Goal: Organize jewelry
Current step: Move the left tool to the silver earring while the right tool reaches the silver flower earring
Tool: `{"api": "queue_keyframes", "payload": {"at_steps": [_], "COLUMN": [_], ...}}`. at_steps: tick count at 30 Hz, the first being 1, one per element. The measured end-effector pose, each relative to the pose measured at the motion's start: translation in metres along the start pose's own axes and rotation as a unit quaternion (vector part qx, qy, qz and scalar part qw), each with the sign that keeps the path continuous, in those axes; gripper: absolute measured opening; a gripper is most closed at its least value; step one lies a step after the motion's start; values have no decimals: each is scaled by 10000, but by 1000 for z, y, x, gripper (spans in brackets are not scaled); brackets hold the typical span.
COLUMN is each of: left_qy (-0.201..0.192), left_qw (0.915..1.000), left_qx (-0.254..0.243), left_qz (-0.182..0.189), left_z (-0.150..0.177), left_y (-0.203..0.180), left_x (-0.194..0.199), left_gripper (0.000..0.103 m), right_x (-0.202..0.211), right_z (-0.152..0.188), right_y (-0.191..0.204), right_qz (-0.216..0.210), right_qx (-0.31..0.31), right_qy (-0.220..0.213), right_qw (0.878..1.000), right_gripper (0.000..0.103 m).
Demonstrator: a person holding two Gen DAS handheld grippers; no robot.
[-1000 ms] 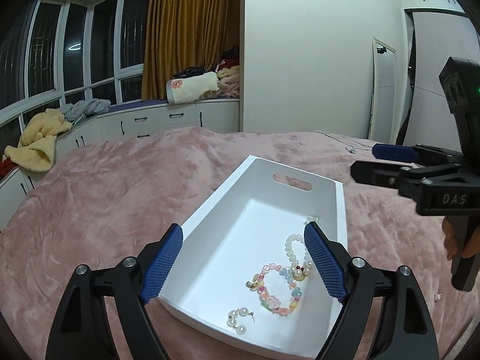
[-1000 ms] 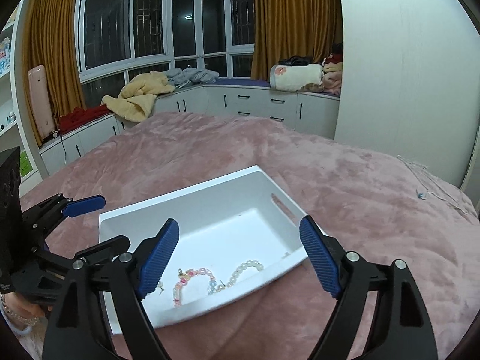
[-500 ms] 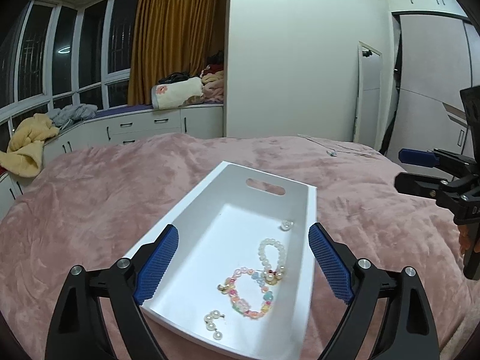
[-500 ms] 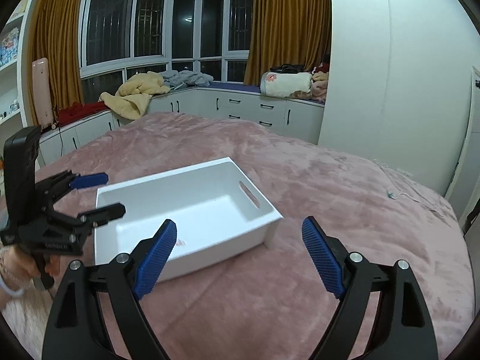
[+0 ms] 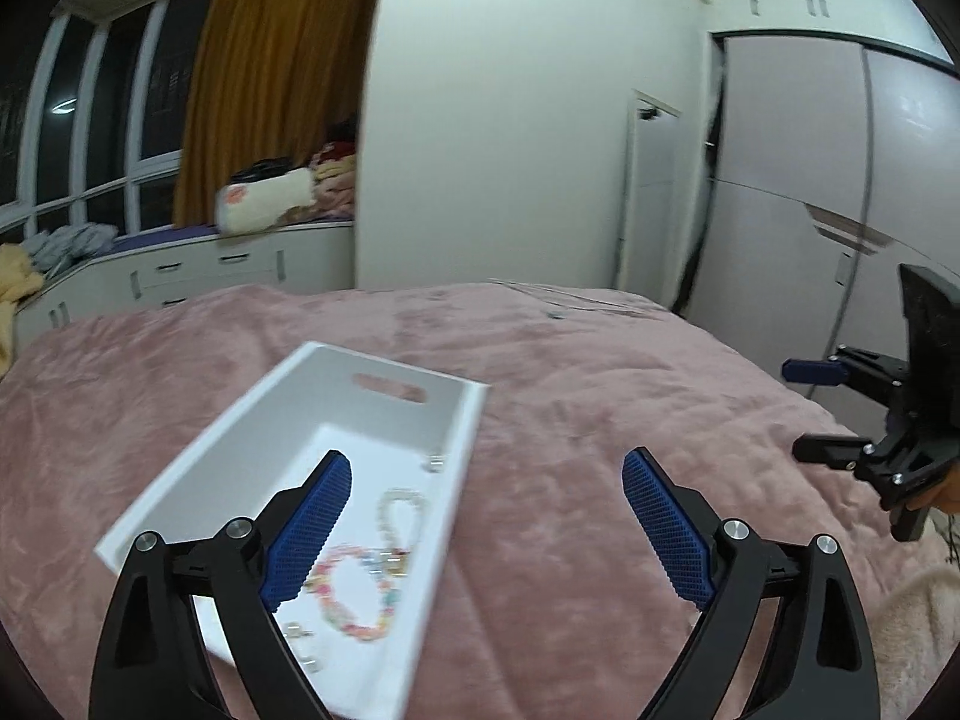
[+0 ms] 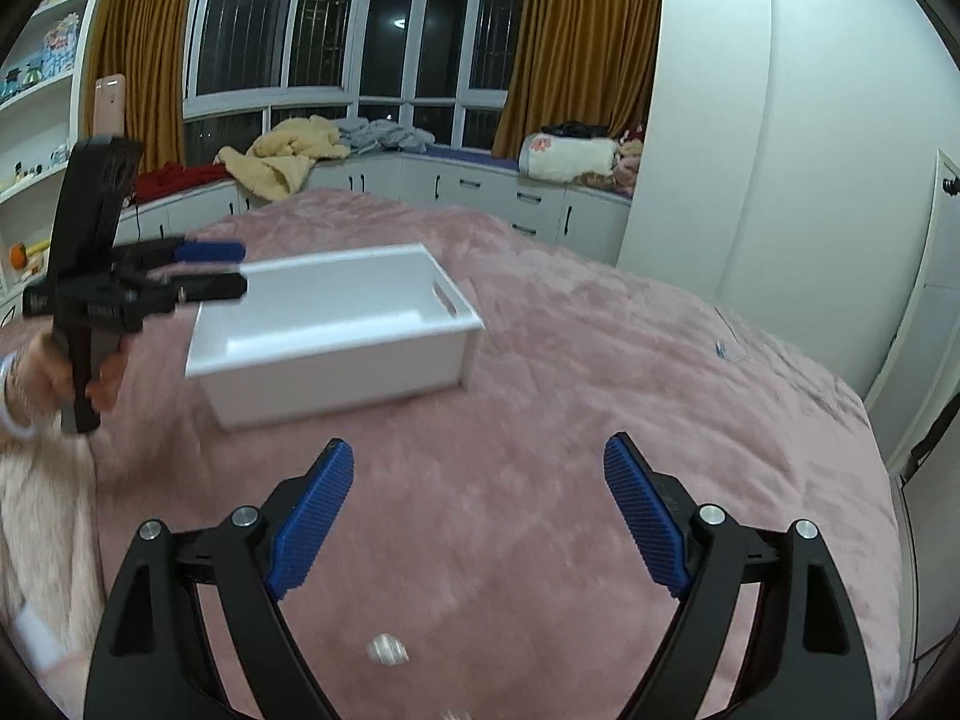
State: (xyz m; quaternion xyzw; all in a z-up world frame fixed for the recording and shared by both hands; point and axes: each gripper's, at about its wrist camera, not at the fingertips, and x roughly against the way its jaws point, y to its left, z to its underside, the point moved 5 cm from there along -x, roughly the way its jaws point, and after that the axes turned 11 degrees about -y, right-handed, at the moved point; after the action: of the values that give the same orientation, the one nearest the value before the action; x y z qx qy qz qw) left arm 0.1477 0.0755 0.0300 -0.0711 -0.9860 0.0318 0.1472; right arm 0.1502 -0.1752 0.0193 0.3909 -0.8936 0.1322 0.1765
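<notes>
A pink plush bedspread (image 6: 540,420) covered the bed, with white cabinets (image 6: 480,192) beneath a bay window, mustard curtains (image 6: 576,36) and heaped laundry (image 6: 282,162) beyond both sets of tongs. A white wardrobe (image 5: 828,192) stood ahead and to the right of the left tongs.

The white tray (image 5: 462,420) lay on the bedspread, under and ahead of the left tongs' left finger; from the right tongs it sat ahead and to the left, well apart. Inside it — blurred — lay a colourful bead bracelet (image 5: 354,594), a pale pearl strand (image 5: 399,510) and small pearl earrings (image 5: 300,642). A small pale bead-like item (image 6: 387,648) rested on the bedspread just below and between the fingers of the right tongs.

The left tongs (image 5: 480,534) were spread wide, clamped on nothing, left finger overlapping the tray. The right tongs (image 6: 477,516) were likewise wide apart and empty, hovering over bare bedspread. The left hand (image 6: 54,366) gripped its handle — a bracelet showed at the wrist.
</notes>
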Motion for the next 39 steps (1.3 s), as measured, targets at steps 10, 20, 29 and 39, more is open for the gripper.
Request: {"api": "queue_keyframes", "payload": {"at_steps": [10, 20, 29, 39], "left_qy": [388, 1035, 1673, 2078], "left_qw": [9931, 9783, 9593, 9392], "left_qx": [-738, -1402, -1841, -2287], "left_qz": [829, 1122, 1336, 1496], "left_z": [38, 100, 153, 191], "left_y": [-90, -138, -170, -183], "left_x": [-25, -59, -92, -98], "left_gripper": [93, 95, 95, 89], "right_x": [26, 12, -4, -21], "right_z": [80, 147, 181, 193], "right_y": [-1, 0, 14, 18], "right_qz": [-394, -762, -1000, -1051], "right_qx": [498, 544, 765, 793], "right_qy": [651, 1199, 1596, 1739], "right_qw": [9959, 9884, 9791, 9759], "right_gripper": [76, 62, 58, 42]}}
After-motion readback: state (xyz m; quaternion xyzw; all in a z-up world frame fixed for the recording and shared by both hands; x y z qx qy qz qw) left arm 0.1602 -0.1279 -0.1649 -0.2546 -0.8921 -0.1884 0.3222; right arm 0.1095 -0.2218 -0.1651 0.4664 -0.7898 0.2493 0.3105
